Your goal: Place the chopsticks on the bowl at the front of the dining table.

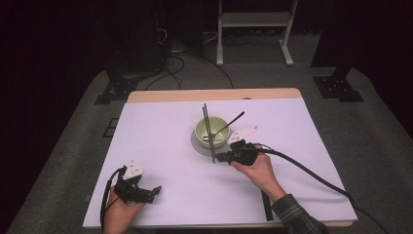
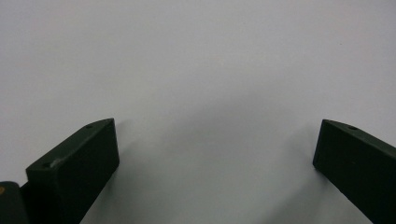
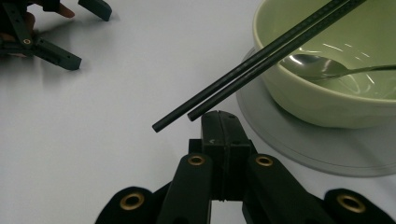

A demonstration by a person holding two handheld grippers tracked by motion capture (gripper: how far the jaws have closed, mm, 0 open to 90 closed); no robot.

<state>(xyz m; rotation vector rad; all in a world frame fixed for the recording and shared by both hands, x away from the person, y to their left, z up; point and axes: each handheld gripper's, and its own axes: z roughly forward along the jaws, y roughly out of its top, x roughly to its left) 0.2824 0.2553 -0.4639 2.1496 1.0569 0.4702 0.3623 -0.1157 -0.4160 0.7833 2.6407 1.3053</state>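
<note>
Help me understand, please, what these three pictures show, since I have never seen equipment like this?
A person sits at a table covered in white, with a hand-held two-jaw gripper in each hand. The high view looks down from above; the other two come from cameras riding on the grippers. The left gripper rests low over the bare surface, jaws wide apart. The right gripper has its jaws closed together, empty, just beneath the near tips of two black chopsticks. These lie across a green bowl on a grey plate. A metal spoon sits in the bowl.
</note>
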